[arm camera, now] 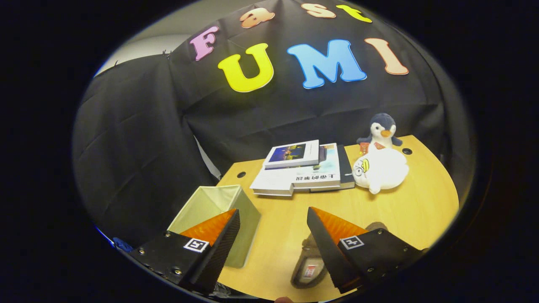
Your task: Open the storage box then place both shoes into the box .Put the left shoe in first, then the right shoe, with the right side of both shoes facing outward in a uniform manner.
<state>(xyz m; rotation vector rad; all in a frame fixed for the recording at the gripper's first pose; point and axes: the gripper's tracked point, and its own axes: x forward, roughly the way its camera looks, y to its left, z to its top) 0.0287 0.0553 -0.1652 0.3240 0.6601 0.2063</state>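
My gripper (273, 219) hangs above the wooden table (421, 210) with its fingers spread wide and nothing between them. The storage box (219, 214), pale green, stands open-topped at the table's near left, partly under my left finger. One shoe (308, 265) lies on the table close below my right finger, its long axis running near to far; I cannot tell which end is the toe. Farther off sits a stack of books (305, 168), and right of it a white plush toy (381, 170) with a penguin toy (382, 130) behind.
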